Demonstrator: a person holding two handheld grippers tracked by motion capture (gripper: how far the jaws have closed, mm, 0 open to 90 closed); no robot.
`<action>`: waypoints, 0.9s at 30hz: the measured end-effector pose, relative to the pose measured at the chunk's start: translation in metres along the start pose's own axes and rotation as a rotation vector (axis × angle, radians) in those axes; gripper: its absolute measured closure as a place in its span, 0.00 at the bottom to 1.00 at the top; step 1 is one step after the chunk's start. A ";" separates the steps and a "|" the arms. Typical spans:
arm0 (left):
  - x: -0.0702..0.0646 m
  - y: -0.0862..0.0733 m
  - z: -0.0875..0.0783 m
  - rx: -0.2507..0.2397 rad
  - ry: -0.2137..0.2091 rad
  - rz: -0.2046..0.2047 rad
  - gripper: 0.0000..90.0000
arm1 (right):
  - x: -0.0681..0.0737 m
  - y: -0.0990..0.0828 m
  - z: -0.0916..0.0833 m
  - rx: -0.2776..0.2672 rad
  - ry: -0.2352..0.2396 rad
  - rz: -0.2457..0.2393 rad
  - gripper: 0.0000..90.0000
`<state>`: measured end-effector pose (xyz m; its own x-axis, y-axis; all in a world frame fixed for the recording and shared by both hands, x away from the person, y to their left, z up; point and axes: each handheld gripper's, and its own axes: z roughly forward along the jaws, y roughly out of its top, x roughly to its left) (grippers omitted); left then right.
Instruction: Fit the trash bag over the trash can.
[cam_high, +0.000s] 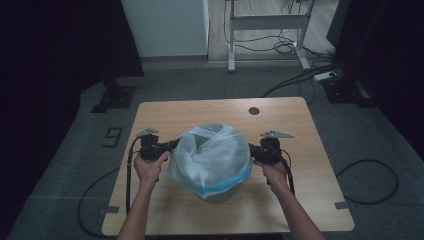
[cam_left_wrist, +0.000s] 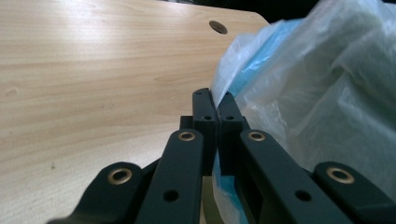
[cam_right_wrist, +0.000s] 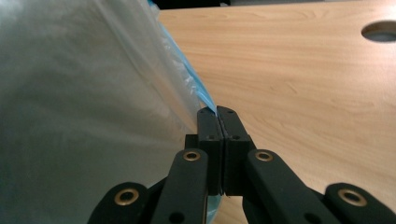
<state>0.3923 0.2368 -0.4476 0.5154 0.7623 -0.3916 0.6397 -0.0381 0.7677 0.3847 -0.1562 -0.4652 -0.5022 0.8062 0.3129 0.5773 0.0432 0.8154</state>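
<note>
A clear plastic bag with a blue edge (cam_high: 212, 157) is draped over a small bin (cam_high: 220, 196) in the middle of the wooden table (cam_high: 295, 125). My left gripper (cam_high: 172, 146) is shut on the bag's left edge, and the film (cam_left_wrist: 299, 88) runs out from between its closed jaws. On the other side my right gripper (cam_high: 251, 150) is shut on the bag's right edge, with the blue-hemmed film (cam_right_wrist: 93, 112) pinched between its jaws. A hand holds each gripper from below.
A round cable hole (cam_high: 254, 110) sits near the table's far edge. Cables (cam_high: 372, 175) lie on the grey floor around the table. A desk frame (cam_high: 267, 30) stands beyond, and a dark stand base (cam_high: 114, 97) at the far left.
</note>
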 end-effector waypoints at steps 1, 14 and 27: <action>0.000 -0.003 -0.001 0.001 -0.002 0.000 0.99 | -0.001 -0.003 0.000 0.003 -0.003 0.000 0.97; -0.005 -0.011 -0.009 -0.084 -0.016 0.038 0.96 | -0.007 -0.012 -0.023 -0.132 -0.011 0.004 0.88; -0.006 -0.011 -0.013 -0.091 -0.013 0.057 0.92 | -0.001 -0.013 -0.068 -0.245 -0.058 -0.088 0.60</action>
<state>0.3751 0.2413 -0.4471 0.5577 0.7517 -0.3519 0.5548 -0.0223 0.8317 0.3343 -0.1979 -0.4427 -0.5019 0.8382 0.2131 0.3568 -0.0238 0.9339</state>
